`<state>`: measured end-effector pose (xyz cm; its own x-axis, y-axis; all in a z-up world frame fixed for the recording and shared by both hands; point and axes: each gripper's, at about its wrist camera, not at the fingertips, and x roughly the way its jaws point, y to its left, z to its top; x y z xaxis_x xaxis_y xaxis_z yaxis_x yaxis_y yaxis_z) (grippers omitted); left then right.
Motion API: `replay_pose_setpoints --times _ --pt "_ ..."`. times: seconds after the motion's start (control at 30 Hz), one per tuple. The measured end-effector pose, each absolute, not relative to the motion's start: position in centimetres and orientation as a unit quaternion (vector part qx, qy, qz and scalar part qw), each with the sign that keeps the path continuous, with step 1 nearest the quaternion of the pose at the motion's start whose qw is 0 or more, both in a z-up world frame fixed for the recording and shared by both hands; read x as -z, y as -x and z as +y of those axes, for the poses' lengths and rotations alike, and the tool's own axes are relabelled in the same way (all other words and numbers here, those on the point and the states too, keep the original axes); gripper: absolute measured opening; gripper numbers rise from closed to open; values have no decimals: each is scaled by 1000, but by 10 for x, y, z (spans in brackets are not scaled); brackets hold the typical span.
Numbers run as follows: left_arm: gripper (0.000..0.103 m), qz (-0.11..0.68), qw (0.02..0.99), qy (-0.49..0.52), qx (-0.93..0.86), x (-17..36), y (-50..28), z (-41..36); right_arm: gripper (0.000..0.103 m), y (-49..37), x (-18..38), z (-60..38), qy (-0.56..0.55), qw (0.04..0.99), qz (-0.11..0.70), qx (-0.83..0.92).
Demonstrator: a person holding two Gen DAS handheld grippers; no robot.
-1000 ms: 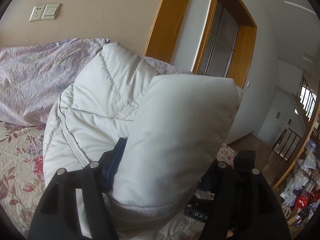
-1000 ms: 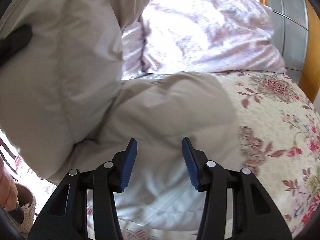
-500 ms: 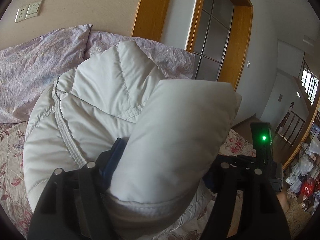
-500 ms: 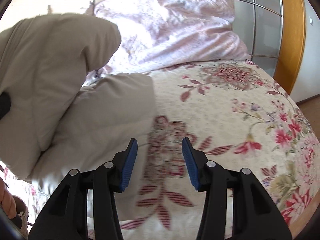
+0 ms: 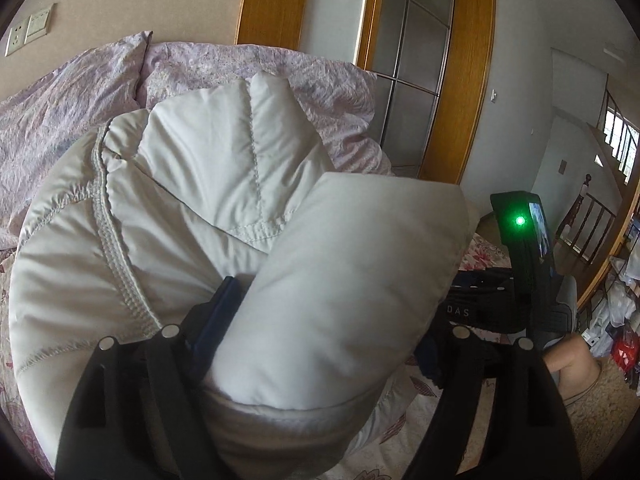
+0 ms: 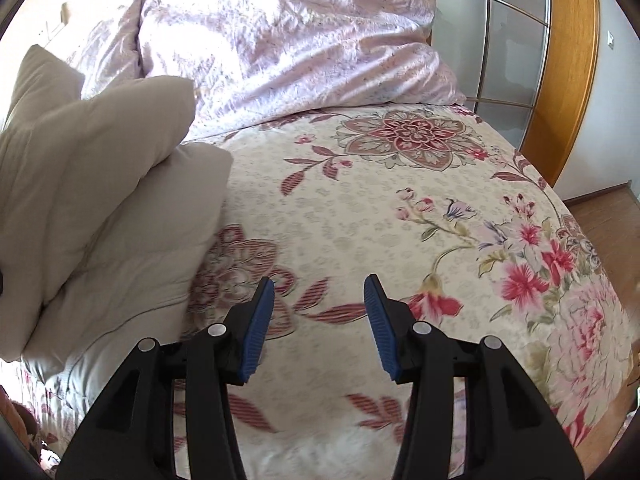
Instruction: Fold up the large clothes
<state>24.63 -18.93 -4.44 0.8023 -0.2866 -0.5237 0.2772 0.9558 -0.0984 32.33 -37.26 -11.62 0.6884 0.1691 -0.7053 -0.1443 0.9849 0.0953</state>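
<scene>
A white padded jacket [image 5: 200,200] lies bunched on the floral bedspread [image 6: 400,200]. A thick fold of it fills the gap of my left gripper [image 5: 328,316]. The jaws are opening, and the fold still bulges against the blue left pad [image 5: 224,308]; the right pad is hidden behind it. In the right wrist view the jacket [image 6: 100,200] is at the left edge. My right gripper [image 6: 318,292] stands open above bare bedspread to the right of the jacket, with nothing between its blue pads. The right gripper's black body with a green light [image 5: 520,240] shows in the left wrist view.
A crumpled lilac quilt [image 6: 300,40] is piled at the head of the bed. A wooden-framed glass door [image 5: 440,80] stands beyond the bed. Wooden floor [image 6: 600,220] lies past the bed's right edge. A person's hand [image 5: 568,364] holds the right gripper.
My right gripper has swung to the right, off the jacket and over bare bedspread. My left gripper has come down with the fold, and its jaws have widened.
</scene>
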Motion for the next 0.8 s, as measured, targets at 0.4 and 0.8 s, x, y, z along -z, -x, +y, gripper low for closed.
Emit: replay_pose_setpoints --times 0.4,0.8 --pt "82 293 945 -25 144 64 -255 -216 49 -349 133 -394 11 909 413 -65" --pt "86 306 938 -71 146 86 -257 -238 49 -358 143 -399 20 901 427 -68"
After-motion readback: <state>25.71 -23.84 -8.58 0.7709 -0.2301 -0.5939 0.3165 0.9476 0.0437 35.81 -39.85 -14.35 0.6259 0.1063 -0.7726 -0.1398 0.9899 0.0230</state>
